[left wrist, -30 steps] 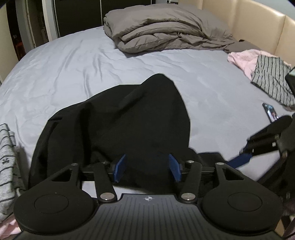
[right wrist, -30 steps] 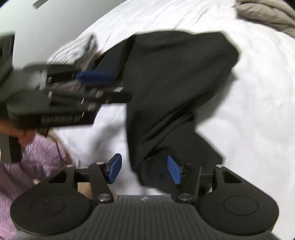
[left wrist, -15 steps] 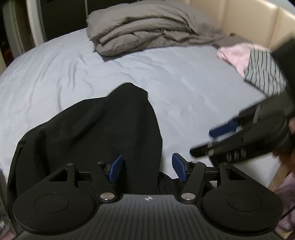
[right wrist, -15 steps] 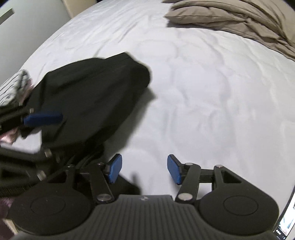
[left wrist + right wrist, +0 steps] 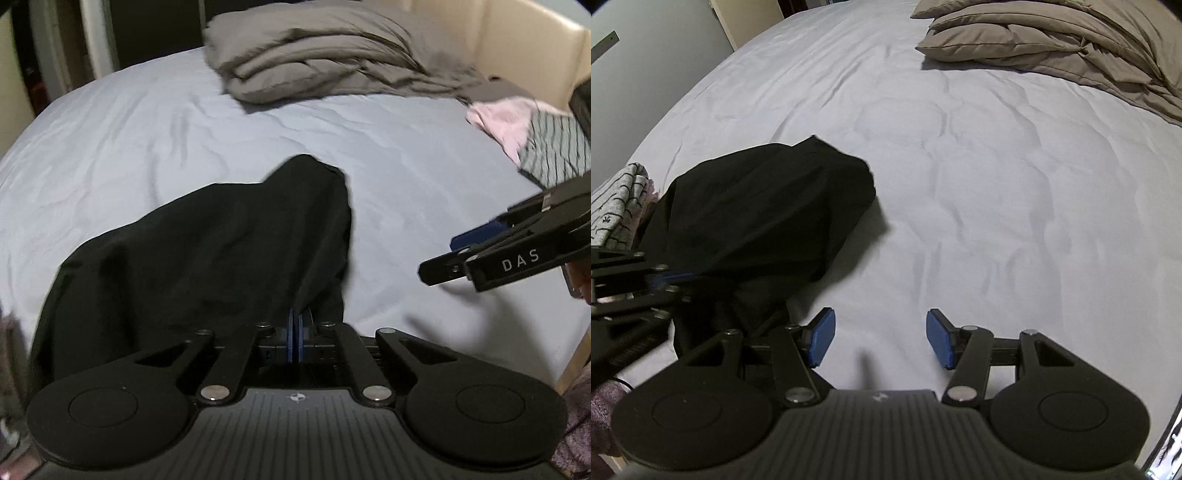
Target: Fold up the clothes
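A black garment [image 5: 221, 251] lies bunched on the pale bed sheet [image 5: 147, 122] near the front edge. My left gripper [image 5: 295, 336] is shut on the near edge of the black garment, which rises in a ridge from the pads. In the right wrist view the garment [image 5: 768, 206] lies at the left, and the left gripper [image 5: 661, 277] shows at its near end. My right gripper [image 5: 881, 341] is open and empty above bare sheet [image 5: 997, 203], to the right of the garment. It also shows at the right of the left wrist view [image 5: 480, 240].
A folded grey-brown duvet [image 5: 325, 55] lies at the far side of the bed. Pink and striped clothes [image 5: 535, 136] lie at the right by the beige headboard [image 5: 524, 40]. A grey patterned garment [image 5: 617, 206] lies at the left edge.
My left gripper has shut on the black garment's near edge and pulled it into a ridge. My right gripper has swung off the garment to the right, over bare sheet.
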`<state>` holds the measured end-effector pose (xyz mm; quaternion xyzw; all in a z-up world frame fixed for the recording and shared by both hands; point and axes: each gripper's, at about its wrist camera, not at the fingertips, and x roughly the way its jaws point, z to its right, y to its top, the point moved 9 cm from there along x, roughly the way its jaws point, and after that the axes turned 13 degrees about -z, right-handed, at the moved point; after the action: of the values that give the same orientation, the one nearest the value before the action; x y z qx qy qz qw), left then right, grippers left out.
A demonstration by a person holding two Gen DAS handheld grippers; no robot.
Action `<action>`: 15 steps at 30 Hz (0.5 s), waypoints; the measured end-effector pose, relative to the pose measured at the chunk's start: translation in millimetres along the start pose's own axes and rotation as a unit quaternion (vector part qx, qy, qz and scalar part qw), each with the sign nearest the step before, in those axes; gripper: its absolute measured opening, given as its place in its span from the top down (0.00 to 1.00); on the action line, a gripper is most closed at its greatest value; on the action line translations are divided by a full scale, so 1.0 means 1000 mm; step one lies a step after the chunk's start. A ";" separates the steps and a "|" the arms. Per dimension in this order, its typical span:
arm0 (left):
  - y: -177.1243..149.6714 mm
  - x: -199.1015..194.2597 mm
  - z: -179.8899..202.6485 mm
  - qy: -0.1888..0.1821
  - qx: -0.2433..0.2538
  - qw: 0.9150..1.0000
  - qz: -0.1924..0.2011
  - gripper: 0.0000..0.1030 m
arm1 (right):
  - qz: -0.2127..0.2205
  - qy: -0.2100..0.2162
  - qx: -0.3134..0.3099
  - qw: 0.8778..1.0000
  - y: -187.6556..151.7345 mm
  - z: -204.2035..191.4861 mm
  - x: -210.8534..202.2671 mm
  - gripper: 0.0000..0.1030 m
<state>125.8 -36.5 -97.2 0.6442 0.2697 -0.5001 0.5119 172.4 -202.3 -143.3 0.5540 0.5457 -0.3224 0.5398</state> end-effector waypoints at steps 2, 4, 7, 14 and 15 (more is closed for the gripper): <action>-0.013 -0.007 -0.015 0.000 -0.015 1.000 -0.010 0.99 | 0.000 0.011 0.004 1.000 0.001 -0.004 0.001 0.43; -0.027 -0.010 -0.028 0.001 -0.029 0.999 -0.023 0.99 | 0.003 0.024 0.003 1.000 0.002 -0.010 0.001 0.43; -0.052 -0.008 -0.048 0.011 -0.041 0.998 -0.051 1.00 | 0.009 0.045 -0.014 0.999 0.002 -0.028 0.000 0.43; -0.108 0.006 -0.072 0.025 -0.045 0.992 -0.117 1.00 | 0.010 0.093 -0.062 0.994 -0.004 -0.075 0.001 0.43; -0.114 0.008 -0.072 0.025 -0.042 0.991 -0.125 1.00 | 0.012 0.099 -0.066 0.993 -0.005 -0.080 0.000 0.43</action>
<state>56.9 67.0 -150.7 0.5958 0.3817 -0.5322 0.4649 149.0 -127.1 -127.6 0.5530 0.6098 -0.2229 0.5221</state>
